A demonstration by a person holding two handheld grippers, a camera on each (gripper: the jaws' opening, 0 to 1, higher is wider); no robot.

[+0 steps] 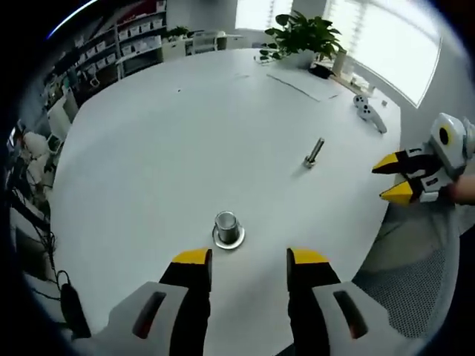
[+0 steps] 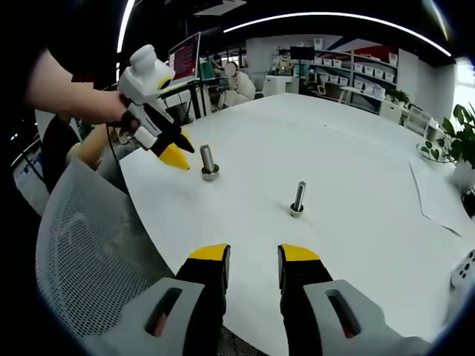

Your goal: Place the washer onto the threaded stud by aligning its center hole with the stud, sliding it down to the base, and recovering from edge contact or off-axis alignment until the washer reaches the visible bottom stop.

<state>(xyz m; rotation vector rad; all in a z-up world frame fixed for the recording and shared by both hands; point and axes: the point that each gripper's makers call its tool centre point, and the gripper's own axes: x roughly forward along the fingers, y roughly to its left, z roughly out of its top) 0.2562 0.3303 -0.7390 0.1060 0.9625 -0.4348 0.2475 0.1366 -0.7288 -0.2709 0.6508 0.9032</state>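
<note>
Thin, stiff, slippery washer (image 1: 228, 236) rings a stud (image 1: 225, 221) near the left gripper (image 1: 250, 261); pinch its rim. Both grippers' fingers released, empty.

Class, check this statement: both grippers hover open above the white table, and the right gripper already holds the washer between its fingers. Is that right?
Not quite. The right gripper holds nothing: the right gripper view shows its fingers apart with only white table between them. Both grippers, including the left gripper, do hover open above the table.

The table (image 1: 185, 133) looks smooth, matt white. At its six o'clock, the stud (image 1: 226, 222) and washer (image 1: 228, 237) gleam as polished metal. The chair (image 2: 96, 259) is grey mesh.
</note>
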